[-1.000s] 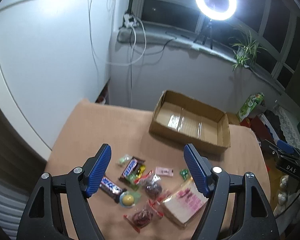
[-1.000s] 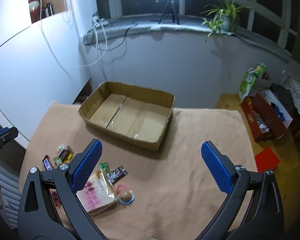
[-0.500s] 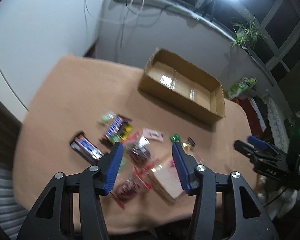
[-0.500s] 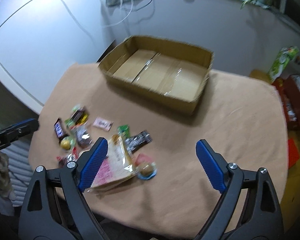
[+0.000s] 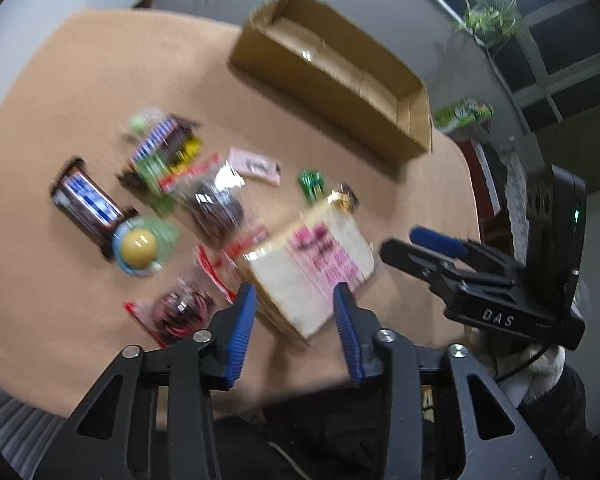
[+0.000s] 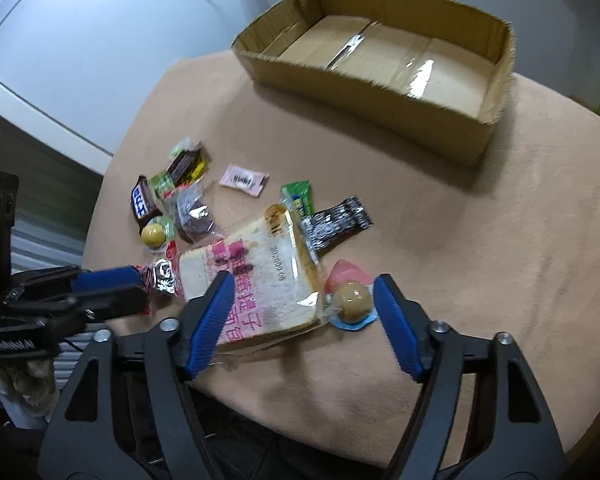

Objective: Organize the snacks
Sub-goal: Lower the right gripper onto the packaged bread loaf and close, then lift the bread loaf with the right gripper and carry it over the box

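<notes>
Bread packet (image 6: 256, 276) flat on tan cloth, well short of empty cardboard box (image 6: 380, 60), long axis slanting toward it. Right gripper (image 6: 304, 320) nearer, straddling packet's near corner; left gripper (image 5: 294, 332) over opposite end. Both jaws closing, nothing pinched yet

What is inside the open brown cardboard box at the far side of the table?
The brown cardboard box shows only a bare floor with shiny clear tape strips; no snacks. Its near wall hides the floor strip just behind it.
</notes>
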Tool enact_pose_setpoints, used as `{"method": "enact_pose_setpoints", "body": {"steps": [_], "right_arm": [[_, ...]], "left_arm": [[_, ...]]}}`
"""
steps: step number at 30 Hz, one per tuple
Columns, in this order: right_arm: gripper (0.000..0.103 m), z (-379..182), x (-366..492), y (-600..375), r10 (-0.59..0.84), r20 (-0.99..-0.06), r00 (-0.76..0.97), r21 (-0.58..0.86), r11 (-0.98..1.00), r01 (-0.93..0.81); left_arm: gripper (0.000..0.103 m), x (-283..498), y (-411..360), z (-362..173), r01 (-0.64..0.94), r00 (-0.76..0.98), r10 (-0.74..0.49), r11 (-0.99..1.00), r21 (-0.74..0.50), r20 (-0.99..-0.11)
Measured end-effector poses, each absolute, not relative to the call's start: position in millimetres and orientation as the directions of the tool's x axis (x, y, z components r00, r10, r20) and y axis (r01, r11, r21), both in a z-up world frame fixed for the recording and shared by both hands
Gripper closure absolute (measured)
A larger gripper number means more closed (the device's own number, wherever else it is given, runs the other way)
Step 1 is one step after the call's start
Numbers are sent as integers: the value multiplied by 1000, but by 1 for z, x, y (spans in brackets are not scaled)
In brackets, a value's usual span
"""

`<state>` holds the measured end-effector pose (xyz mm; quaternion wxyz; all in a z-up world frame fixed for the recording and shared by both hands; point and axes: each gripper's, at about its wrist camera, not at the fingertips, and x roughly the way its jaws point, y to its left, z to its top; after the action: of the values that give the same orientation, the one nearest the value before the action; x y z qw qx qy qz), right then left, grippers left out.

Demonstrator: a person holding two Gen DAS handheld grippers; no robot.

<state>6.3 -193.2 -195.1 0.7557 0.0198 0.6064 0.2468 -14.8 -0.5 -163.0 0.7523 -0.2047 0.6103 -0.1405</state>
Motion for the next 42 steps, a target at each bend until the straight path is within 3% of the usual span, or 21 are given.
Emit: {"method": "enact_pose_setpoints", "body": {"steps": [6,21,42], "right_arm": [[49,-209,11,-188,412,-908,82,360,864,-351],[55,-223,21,-177,427,-904,3,394,837,-381],[59,-198,11,-187,479,-878,22,449,836,-315]], "left_arm": [[77,-16,-2,-182,-66,142,-497,858,-509,-856],[78,-12,4,-208,-119,109,-504,849,-515,-857],[78,-9,-4,-169,-47,220,-441,886,-461,-870]]}}
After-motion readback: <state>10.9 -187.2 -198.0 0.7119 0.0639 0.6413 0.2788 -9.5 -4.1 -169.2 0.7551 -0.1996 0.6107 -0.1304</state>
